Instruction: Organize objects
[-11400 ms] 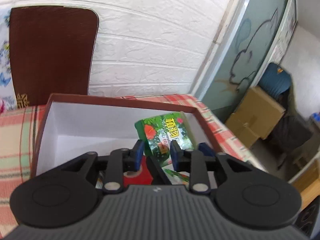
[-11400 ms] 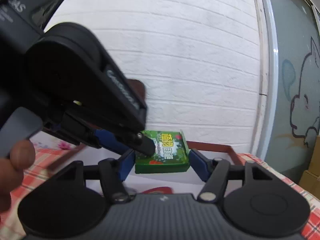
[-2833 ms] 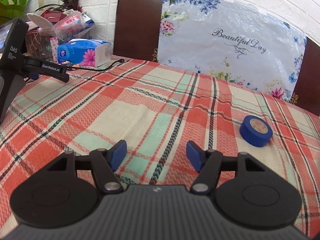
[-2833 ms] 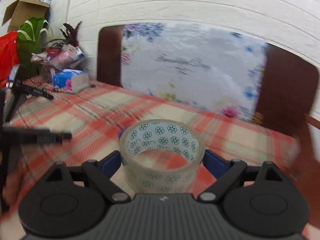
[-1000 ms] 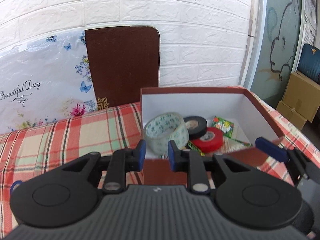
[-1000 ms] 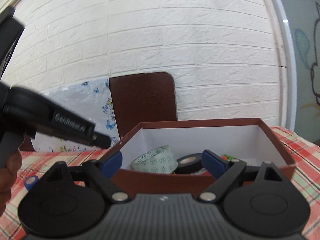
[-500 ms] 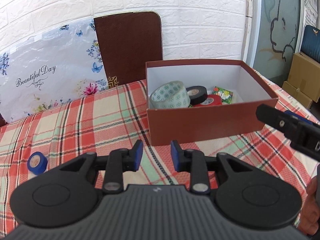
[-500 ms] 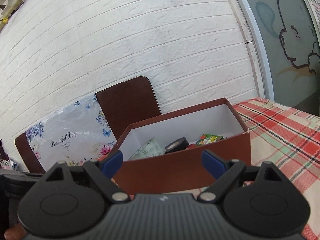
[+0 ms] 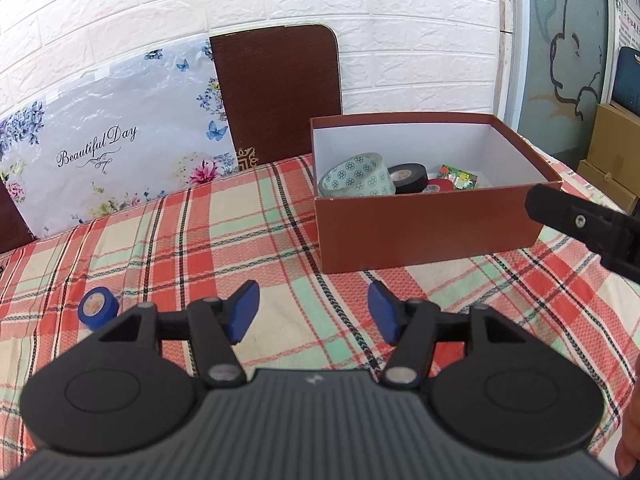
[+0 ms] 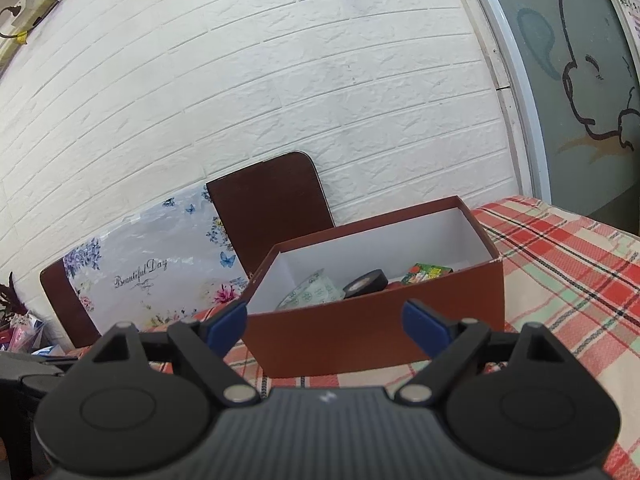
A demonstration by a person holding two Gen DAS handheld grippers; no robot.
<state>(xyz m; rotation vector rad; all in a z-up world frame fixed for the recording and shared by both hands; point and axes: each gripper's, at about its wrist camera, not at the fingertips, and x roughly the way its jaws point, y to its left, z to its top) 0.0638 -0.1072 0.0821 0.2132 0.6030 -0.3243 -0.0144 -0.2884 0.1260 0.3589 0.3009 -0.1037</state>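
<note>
A: Where does the box stand?

B: The brown box (image 9: 424,228) sits on the checked cloth (image 9: 168,240) covering the surface, near the white brick wall (image 9: 400,40) and in front of a dark chair back (image 9: 280,92). Its white inside holds four things.

A: Which ones?

B: A clear tape roll with green dots (image 9: 358,176) lies at the left end, tilted. Just beside it is a black tape roll (image 9: 408,174), then a red tape roll (image 9: 438,187) (mostly hidden behind the box's front wall), and a small green packet (image 9: 458,177) toward the right. The right wrist view shows the box (image 10: 376,320) from lower down, with the dotted roll (image 10: 316,292), the black roll (image 10: 366,282) and the packet (image 10: 428,271) peeking over the rim.

A: Anything outside the box?

B: A blue tape roll (image 9: 98,307) lies on the cloth, well apart from the box, off to the left.

A: And the grippers?

B: The left gripper (image 9: 314,314) hovers over bare cloth short of the box, jaws spread wide, nothing between them. The right gripper (image 10: 324,320) faces the box's front wall, jaws also released and empty. Its black body (image 9: 580,224) shows at the right edge of the left wrist view, beside the box's right end.
</note>
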